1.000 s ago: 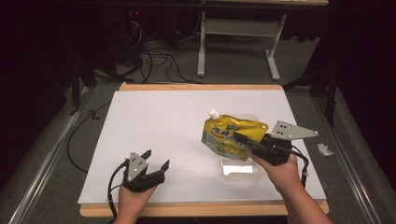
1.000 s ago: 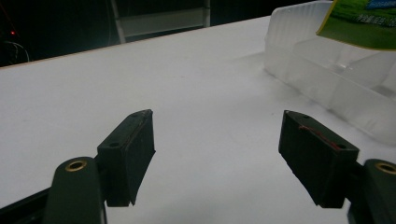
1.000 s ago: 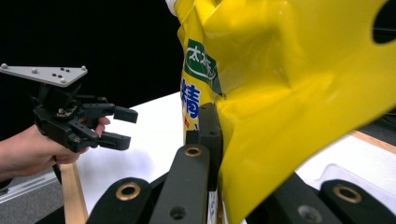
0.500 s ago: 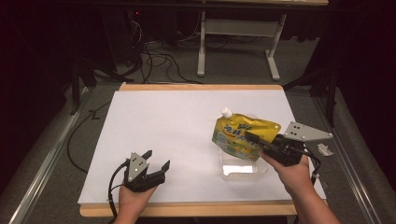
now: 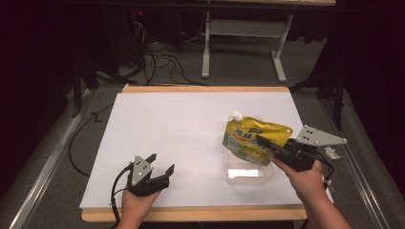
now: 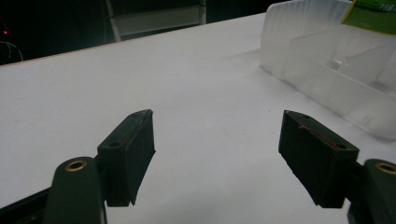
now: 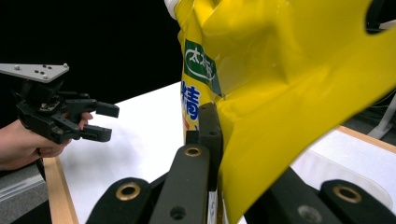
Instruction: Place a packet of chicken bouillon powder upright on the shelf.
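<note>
Right gripper (image 5: 267, 143), right of centre frame, clamps the yellow pouch (image 5: 253, 138) and holds it tilted over the clear plastic bin (image 5: 248, 172), likely for dropping in. Left gripper (image 5: 160, 167) rests lower left, jaws spread and empty (idle).

Light falls from above onto the white tabletop (image 5: 181, 138), which glows bright while the room around it sinks into near black. Shadows under the things are soft and faint. In the right gripper view the yellow pouch (image 7: 289, 93) sits so close that it blurs, and in the left gripper view the near black claw (image 6: 224, 158) is slightly soft and the clear tray (image 6: 327, 65) hazy.
</note>
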### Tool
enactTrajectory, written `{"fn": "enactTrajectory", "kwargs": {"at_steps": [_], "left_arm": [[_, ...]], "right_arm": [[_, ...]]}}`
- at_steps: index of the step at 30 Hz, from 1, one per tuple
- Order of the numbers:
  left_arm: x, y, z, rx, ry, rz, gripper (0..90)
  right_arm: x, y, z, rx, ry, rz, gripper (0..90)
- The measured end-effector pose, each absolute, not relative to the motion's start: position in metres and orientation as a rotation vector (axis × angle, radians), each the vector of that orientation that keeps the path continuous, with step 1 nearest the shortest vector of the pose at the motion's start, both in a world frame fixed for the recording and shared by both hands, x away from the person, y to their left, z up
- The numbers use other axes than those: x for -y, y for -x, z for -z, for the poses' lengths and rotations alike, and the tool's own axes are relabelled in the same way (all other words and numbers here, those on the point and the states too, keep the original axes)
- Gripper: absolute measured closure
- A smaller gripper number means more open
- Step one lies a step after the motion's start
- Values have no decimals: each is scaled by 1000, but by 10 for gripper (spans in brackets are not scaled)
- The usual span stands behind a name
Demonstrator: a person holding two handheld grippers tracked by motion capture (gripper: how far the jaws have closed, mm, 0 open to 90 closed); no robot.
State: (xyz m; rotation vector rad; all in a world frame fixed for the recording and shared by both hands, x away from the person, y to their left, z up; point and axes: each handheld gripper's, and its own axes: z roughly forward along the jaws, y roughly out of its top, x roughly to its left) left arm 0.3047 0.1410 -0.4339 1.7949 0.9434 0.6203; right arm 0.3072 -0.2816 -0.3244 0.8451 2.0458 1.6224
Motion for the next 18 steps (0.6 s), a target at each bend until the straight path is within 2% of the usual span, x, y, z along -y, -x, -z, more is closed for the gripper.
{"fn": "enactTrajectory", "kwargs": {"at_steps": [18], "left_arm": [[-140,-305,435,-933,-1800,-613,274]], "right_arm": [[288,-301,328,-2056,-859,-1610,900]]}}
